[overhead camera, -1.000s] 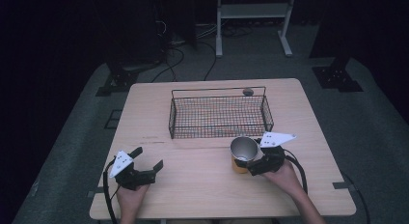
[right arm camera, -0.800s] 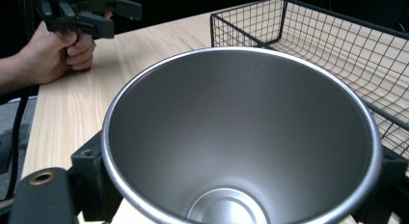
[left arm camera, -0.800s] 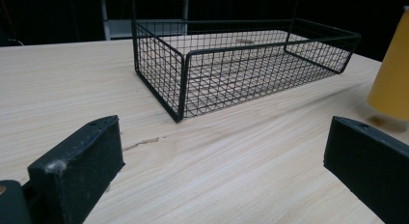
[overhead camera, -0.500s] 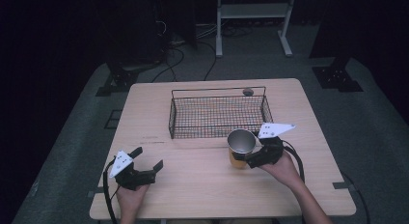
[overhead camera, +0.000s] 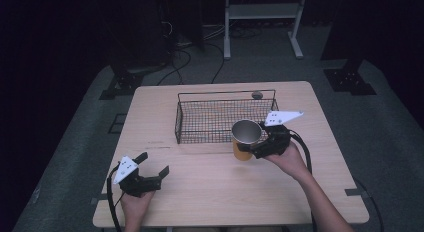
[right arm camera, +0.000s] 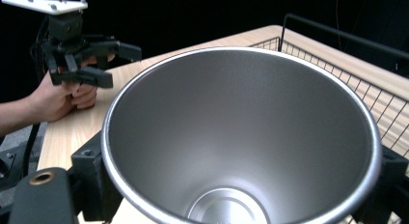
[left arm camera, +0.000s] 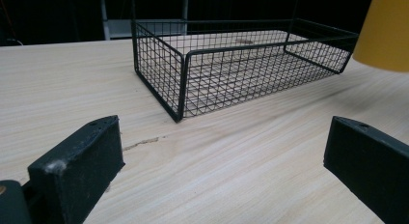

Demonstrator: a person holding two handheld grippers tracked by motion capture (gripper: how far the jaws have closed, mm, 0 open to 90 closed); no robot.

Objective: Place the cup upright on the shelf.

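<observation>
Gripping a yellow cup [overhead camera: 244, 140] with a silver metal inside, right gripper [overhead camera: 260, 148] clamped on the cup's sides, jaws pressed against the outer wall just under the rim in the right gripper view [right arm camera: 241, 137]. Held upright and off the bench [overhead camera: 210, 197], at the front right corner of the black wire basket [overhead camera: 220, 119], rim level with or slightly above the basket's top wire in the high view; yellow base hanging clear of the wood at the upper right of the left gripper view [left arm camera: 386, 31]. Exact gap between cup and basket hard to judge.

Resting low near the front left part of the bench, left gripper [overhead camera: 152, 167], held in a hand [overhead camera: 132, 204], jaws spread wide with bare wood between them and nothing in the grip. Pointed toward the basket [left arm camera: 231, 64], well apart from it. Seen also beyond the cup's rim [right arm camera: 91, 60] in the right gripper view.

Lying on the bench just behind the basket's far wall, a small grey round thing [overhead camera: 257, 95], too small to identify.
</observation>
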